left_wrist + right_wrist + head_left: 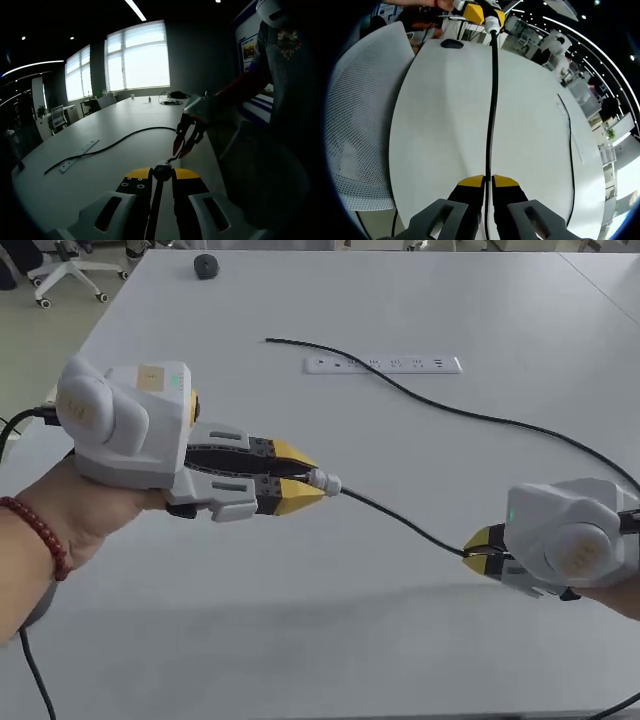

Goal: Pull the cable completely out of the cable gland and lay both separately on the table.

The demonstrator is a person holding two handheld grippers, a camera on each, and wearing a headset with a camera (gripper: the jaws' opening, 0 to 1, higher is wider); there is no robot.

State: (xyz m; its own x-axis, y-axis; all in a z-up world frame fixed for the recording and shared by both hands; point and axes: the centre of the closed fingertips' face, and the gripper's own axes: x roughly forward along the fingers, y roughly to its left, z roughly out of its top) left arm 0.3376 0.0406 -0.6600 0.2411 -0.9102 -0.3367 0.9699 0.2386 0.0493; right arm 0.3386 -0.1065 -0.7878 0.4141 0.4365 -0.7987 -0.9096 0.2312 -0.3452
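Note:
A small grey-white cable gland is held above the table, with my left gripper shut on it between its yellow tips. A black cable runs out of the gland down to the right, where my right gripper is shut on it. In the left gripper view the gland sits at my left gripper's tips, and the right gripper hangs beyond. In the right gripper view the cable runs straight from my right gripper up to the gland.
More black cable lies in a long curve across the white table, its free end at the back. A white power strip lies behind it. A dark round object rests at the far edge. Office chairs stand beyond.

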